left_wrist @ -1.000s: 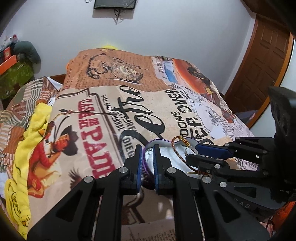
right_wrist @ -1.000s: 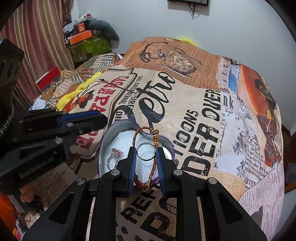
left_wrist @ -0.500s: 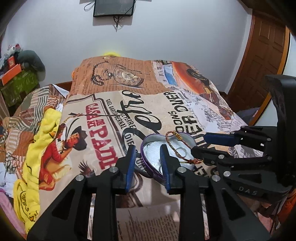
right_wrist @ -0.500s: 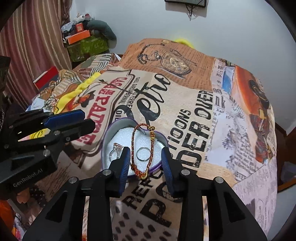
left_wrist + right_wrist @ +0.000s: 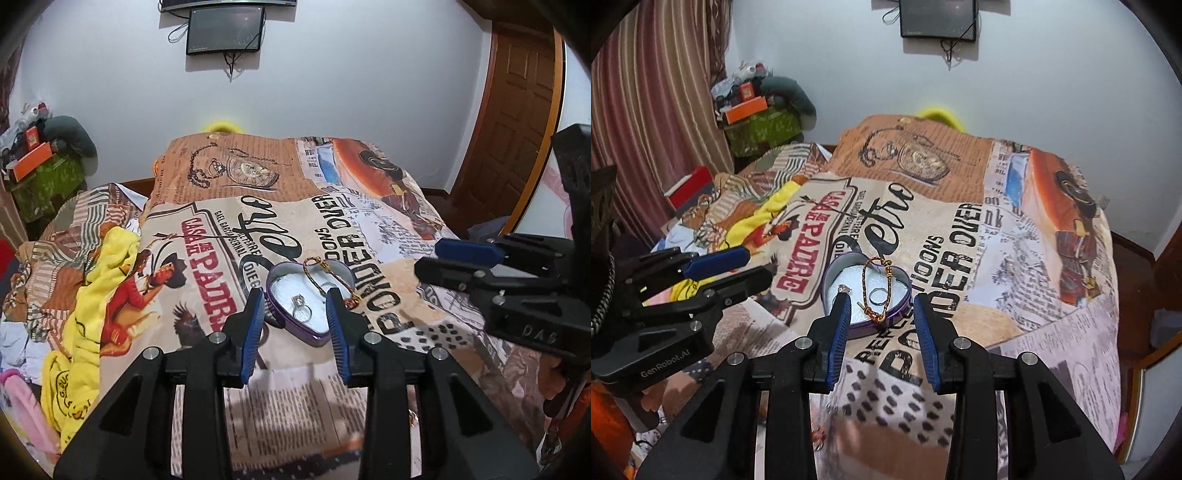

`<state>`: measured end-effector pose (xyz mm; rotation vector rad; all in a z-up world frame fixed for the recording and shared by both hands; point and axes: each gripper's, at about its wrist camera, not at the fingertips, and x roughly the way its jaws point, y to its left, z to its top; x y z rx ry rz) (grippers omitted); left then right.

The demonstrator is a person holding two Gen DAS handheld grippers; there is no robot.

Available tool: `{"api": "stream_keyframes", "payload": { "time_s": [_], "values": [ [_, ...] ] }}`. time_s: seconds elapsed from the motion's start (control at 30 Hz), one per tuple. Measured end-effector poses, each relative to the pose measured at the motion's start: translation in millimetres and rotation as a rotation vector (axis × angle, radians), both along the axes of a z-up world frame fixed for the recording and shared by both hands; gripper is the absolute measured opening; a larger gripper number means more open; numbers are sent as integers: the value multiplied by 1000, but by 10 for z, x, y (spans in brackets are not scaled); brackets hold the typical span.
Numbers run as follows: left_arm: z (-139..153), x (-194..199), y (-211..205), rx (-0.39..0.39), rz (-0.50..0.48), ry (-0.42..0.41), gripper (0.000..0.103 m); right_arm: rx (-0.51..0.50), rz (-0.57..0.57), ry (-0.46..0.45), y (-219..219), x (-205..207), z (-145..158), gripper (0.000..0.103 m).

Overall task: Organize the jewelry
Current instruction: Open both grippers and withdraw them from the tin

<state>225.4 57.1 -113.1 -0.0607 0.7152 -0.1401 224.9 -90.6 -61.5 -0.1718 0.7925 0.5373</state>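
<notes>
A purple heart-shaped tin point(image 5: 295, 329) with white padding lies on the printed bedspread point(image 5: 221, 258). A red-and-gold cord bracelet point(image 5: 864, 284) is draped across the tin point(image 5: 831, 273), beside a plain ring point(image 5: 878, 295) and a stone ring point(image 5: 301, 309). My left gripper point(image 5: 295, 295) hovers above and short of the tin, its jaws opening with nothing held between them. My right gripper point(image 5: 881, 301) is open just short of the tin, touching nothing. In each wrist view the other gripper shows from the side: the right gripper point(image 5: 430, 256) and the left gripper point(image 5: 757, 264).
A yellow cloth point(image 5: 92, 295) is bunched at the bed's left side. Green and orange boxes point(image 5: 761, 122) and a striped curtain point(image 5: 646, 110) stand at the back left. A wooden door point(image 5: 517, 129) is at the right, a dark screen point(image 5: 225, 29) on the wall.
Both grippers have drawn back and up from the tin and spread their jaws. The left let go of the tin's rim, the right of the bracelet, which now rests across the tin.
</notes>
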Motion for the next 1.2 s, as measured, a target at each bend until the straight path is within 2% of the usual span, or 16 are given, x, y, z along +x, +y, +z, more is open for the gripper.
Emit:
{"api": "stream_keyframes", "payload": {
  "time_s": [0.23, 0.5, 0.6, 0.83, 1.2],
  "values": [
    [61, -246, -50, 3, 7, 3, 36, 38, -16, -21, -104, -265, 149, 32],
    [20, -533, -81, 4, 15, 20, 36, 47, -15, -16, -150, -535, 132, 32],
    [-65, -624, -92, -7, 13, 39, 36, 27, -16, -14, -150, -613, 56, 32],
    [-301, -744, -153, 34, -8, 89, 36, 16, -7, 45, -156, -695, -171, 32],
    [-571, -699, -49, 24, 14, 141, 36, -35, 30, 142, 85, -570, -585, 32]
  ]
}}
